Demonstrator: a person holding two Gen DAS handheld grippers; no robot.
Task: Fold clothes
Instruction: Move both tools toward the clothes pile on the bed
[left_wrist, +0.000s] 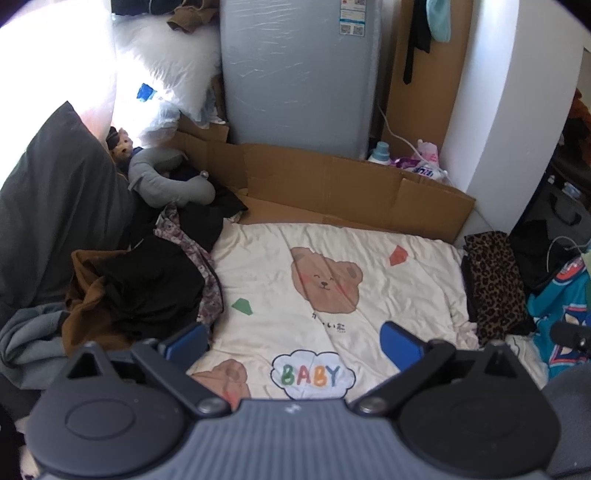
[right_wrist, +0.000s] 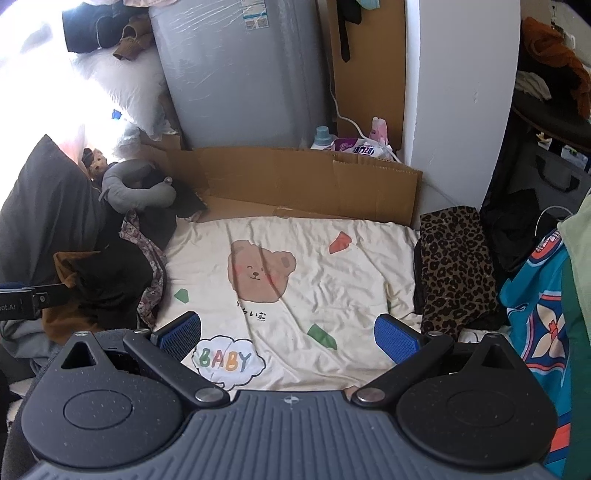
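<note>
Both grippers hover above the cream bear-print blanket (left_wrist: 332, 266), nothing held. Left gripper (left_wrist: 293, 341): fingers spread wide, empty. Right gripper (right_wrist: 288, 338): likewise spread wide, empty.

Clothes to fold: an unsorted pile (left_wrist: 147, 280) on the left edge of the blanket, with a black garment (left_wrist: 155, 284) on top, brown cloth (left_wrist: 83, 295) under it, and a floral piece (left_wrist: 207, 280) spilling toward the blanket. At the right edge lies a leopard-print garment (right_wrist: 456, 266), apparently already folded into a neat rectangle. The middle of the blanket is free as a work surface.

Judgement: the step in hand is fetching the next item from the left pile.

Notes for doing it well:
- Take the black garment, since it lies on top; pulling a lower one would drag the heap.
- Pinch one layer at an edge or seam, not a bunched handful.
- Lift high enough to clear the pile before carrying right.
- Use the second gripper on an opposite corner so it hangs flat.
- Lay it mid-blanket, smooth it, then fold.

Risk: dark-on-dark layers make edges hard to tell.
</note>
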